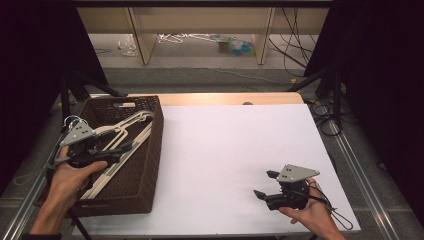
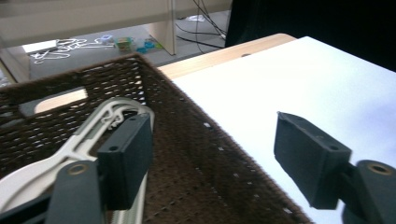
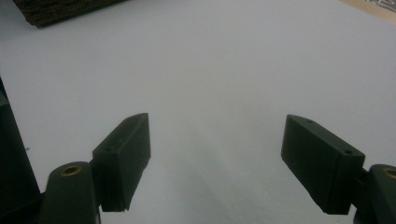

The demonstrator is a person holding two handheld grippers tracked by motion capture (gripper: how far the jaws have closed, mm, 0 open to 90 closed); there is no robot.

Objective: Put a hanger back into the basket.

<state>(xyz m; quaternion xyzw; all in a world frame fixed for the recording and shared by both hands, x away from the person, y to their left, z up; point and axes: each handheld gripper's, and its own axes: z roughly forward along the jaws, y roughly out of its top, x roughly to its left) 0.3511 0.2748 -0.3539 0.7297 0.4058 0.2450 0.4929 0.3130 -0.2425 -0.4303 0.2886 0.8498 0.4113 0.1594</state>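
The left gripper (image 1: 117, 150) is hovering over the brown woven basket (image 1: 150, 165) at the surface's left edge, jaws spread wide and released, seemingly lining up on the white hangers (image 1: 122, 132) lying inside. In the left gripper view one jaw is sitting just beside a hanger (image 2: 88, 130) without clasping it. The hangers are pale, slim plastic, stacked slantwise with hooks toward the basket's far wall. The right gripper (image 1: 265, 186) is waiting near the surface's (image 1: 225, 150) near right corner, jaws parted and holding nothing, likely ready to receive.

One brown wicker basket (image 1: 145, 165), several white hangers (image 1: 117, 145), two hand-held grippers.
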